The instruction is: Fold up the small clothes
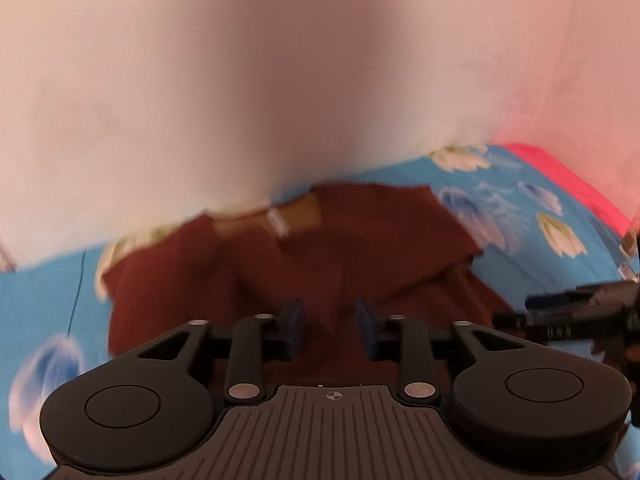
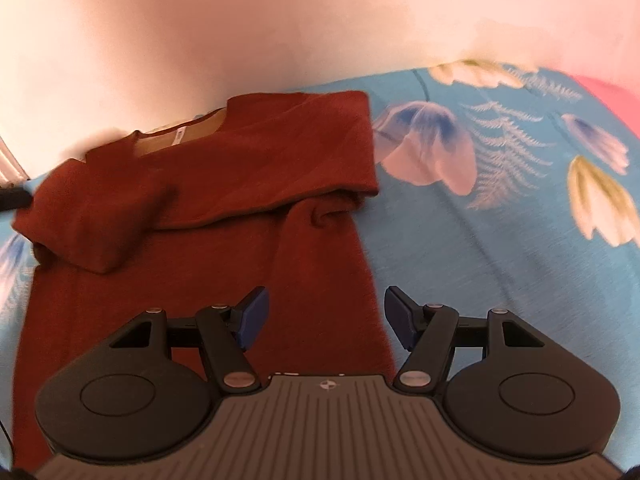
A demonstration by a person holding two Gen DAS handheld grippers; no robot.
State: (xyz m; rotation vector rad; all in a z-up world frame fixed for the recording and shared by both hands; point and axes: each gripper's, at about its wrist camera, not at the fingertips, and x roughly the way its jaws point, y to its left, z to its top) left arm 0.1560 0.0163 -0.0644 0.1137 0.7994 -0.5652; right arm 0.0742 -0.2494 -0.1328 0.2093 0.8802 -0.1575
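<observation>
A small rust-brown top [image 2: 208, 200] lies on a blue flowered sheet [image 2: 500, 248], collar toward the wall, both sleeves folded in across its chest. It also shows, blurred, in the left wrist view [image 1: 288, 264]. My left gripper [image 1: 330, 326] is open and empty, low over the top's lower body. My right gripper [image 2: 326, 320] is open and empty over the top's lower right edge. The right gripper shows at the right edge of the left wrist view [image 1: 560, 308].
A pale wall [image 2: 280, 20] rises behind the sheet. A pink-red strip [image 1: 568, 180] borders the sheet at the far right. Bare flowered sheet lies to the right of the top.
</observation>
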